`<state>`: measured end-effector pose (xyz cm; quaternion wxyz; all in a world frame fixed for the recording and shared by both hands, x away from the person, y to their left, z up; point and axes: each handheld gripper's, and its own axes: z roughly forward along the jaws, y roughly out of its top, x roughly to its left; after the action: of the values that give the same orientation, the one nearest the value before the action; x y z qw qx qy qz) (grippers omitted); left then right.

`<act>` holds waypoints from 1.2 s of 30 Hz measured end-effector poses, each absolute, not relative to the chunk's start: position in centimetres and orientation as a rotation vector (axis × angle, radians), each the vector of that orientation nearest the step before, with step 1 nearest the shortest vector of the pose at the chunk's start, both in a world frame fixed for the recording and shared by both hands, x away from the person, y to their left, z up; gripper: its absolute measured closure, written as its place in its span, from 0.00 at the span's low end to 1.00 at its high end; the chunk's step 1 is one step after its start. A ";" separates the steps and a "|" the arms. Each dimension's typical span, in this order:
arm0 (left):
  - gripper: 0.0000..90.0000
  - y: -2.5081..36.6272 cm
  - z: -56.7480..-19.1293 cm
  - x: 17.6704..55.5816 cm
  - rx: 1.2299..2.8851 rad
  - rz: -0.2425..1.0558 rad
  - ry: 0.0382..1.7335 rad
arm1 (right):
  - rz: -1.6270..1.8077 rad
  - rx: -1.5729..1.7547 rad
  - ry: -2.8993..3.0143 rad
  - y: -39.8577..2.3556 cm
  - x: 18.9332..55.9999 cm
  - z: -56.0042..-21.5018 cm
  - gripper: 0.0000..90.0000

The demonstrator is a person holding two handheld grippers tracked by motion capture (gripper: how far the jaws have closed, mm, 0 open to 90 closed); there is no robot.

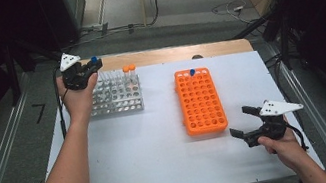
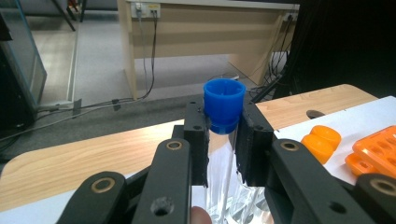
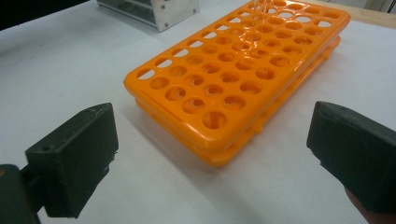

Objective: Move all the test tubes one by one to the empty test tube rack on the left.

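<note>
- Tube, clear plastic with a blue screw cap (image 2: pixel 224 105), stands upright, clamped in the left gripper (image 1: pixel 89 72) above the metal rack (image 1: pixel 116 95)
- Orange perforated rack (image 1: pixel 200 100) lies to its right, long axis running away
- Right gripper (image 1: pixel 244 121) gapes wide, empty, beside that rack's near end on the white counter (image 1: pixel 161 147)

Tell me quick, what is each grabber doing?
Left gripper: closed on a blue-capped tube.
Right gripper: open, holding nothing.
</note>
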<state>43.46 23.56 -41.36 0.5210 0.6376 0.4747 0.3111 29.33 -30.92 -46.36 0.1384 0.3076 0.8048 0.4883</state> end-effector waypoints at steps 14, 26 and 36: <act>0.85 22.9 -42.2 43.6 1.594 0.723 1.158 | 1.417 0.898 2.324 -30.9 29.3 -46.4 0.01; 0.80 22.8 -43.4 43.6 1.660 0.691 1.206 | 1.413 0.894 2.331 -30.8 29.3 -46.5 0.01; 0.41 22.5 -42.5 42.2 1.620 0.633 1.226 | 1.420 0.898 2.330 -30.6 29.5 -46.5 0.01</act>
<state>42.19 22.45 -42.48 0.4856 0.6656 0.5036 0.2600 29.48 -30.65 -46.48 0.1338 0.3099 0.8038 0.4898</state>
